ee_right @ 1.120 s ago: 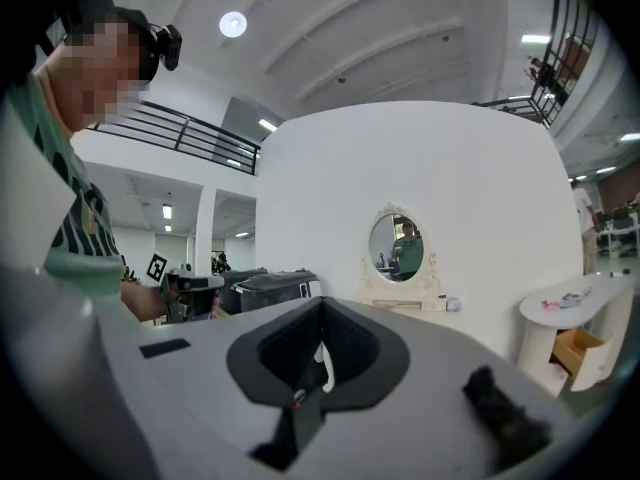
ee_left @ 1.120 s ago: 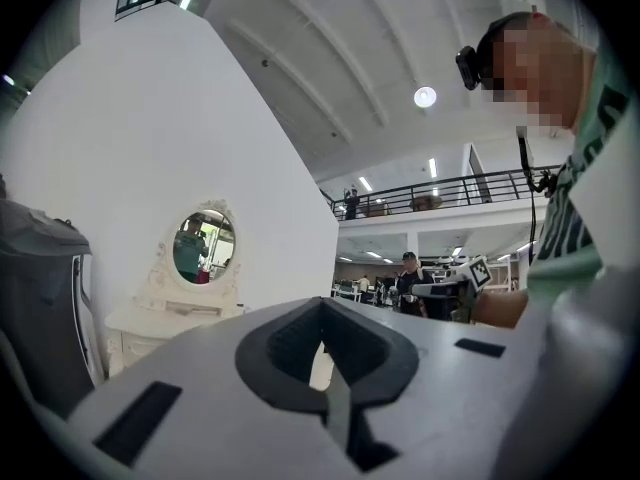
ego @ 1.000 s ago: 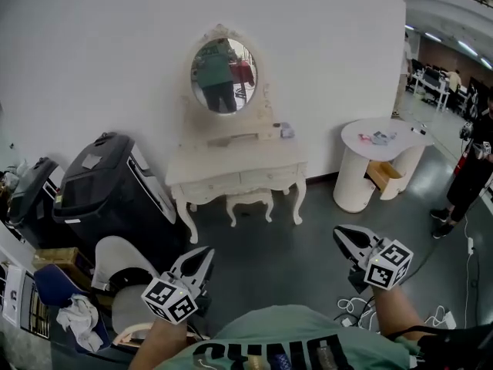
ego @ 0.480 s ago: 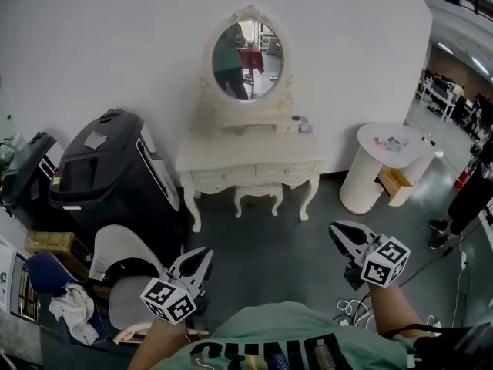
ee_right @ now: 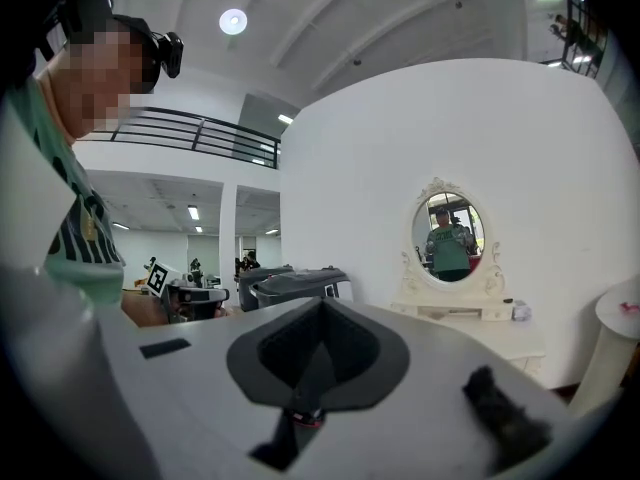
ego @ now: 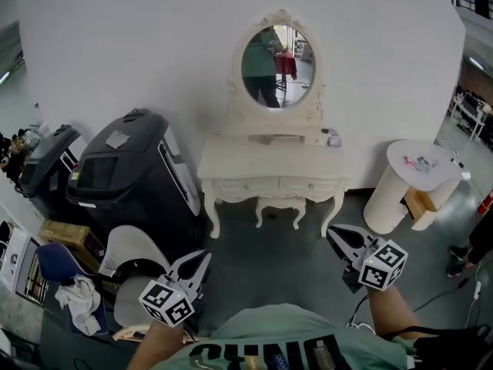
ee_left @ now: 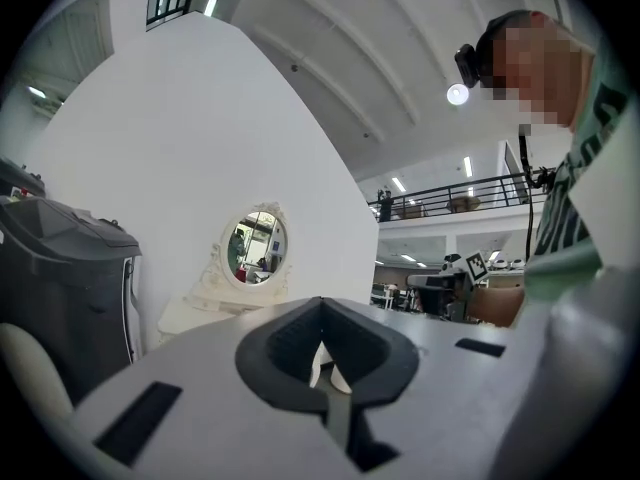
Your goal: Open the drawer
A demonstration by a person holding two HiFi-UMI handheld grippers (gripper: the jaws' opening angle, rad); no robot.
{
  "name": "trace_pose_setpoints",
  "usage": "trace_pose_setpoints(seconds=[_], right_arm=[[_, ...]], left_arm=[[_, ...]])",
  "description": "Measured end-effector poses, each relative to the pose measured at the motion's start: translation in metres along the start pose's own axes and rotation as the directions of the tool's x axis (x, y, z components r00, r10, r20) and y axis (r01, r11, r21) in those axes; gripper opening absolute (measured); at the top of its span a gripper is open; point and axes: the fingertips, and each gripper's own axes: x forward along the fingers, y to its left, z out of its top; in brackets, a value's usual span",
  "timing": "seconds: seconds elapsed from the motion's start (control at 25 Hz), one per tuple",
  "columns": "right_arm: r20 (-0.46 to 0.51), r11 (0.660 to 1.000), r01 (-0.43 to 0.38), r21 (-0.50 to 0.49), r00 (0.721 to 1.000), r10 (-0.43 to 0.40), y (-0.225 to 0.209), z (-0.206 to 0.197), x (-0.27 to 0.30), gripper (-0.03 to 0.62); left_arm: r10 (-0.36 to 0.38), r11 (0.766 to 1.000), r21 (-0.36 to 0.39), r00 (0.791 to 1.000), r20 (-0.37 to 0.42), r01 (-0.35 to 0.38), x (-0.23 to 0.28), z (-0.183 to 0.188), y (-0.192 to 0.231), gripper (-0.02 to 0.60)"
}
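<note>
Slid right in the head view since a second ago: dressing table (ego: 271, 160), drawer (ego: 246, 185) shut, well ahead of left gripper (ego: 202, 257) and right gripper (ego: 333, 233). Left gripper view: clenched on nothing, table far off. Right gripper view: same, clamped empty.

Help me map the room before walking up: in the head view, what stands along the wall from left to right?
Large black case → white dressing table with its oval mirror → round white side table.
</note>
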Motion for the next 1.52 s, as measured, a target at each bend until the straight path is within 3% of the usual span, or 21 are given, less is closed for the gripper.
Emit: trace_pose_setpoints(seconds=[0.24, 0.64, 0.96, 1.24, 1.52], right_arm=[[0.007, 0.999, -0.038, 0.018, 0.999, 0.038, -0.087, 0.007, -0.001, 0.011], [0.004, 0.996, -0.087, 0.006, 0.996, 0.087, -0.241, 0.027, -0.024, 0.011], [0.008, 0.997, -0.063, 0.054, 0.998, 0.062, -0.325, 0.012, -0.035, 0.011], [0.000, 0.998, -0.004, 0.067, 1.000, 0.004, -0.353, 0.003, -0.009, 0.011], [0.006, 0.995, 0.089, 0.036, 0.996, -0.089, -0.352, 0.023, 0.068, 0.011]], left_arm=[[0.060, 0.998, -0.014, 0.998, 0.032, -0.060, 0.071, 0.004, -0.005, 0.009], [0.028, 1.000, -0.014, 0.999, 0.022, -0.028, 0.243, -0.002, -0.056, 0.009], [-0.001, 1.000, -0.004, 0.999, -0.032, 0.001, 0.325, -0.014, -0.071, 0.009], [-0.051, 0.998, -0.025, 0.998, -0.043, 0.050, 0.361, -0.017, -0.032, 0.009], [-0.149, 0.989, 0.012, 0.987, -0.058, 0.149, 0.391, 0.007, 0.056, 0.009]])
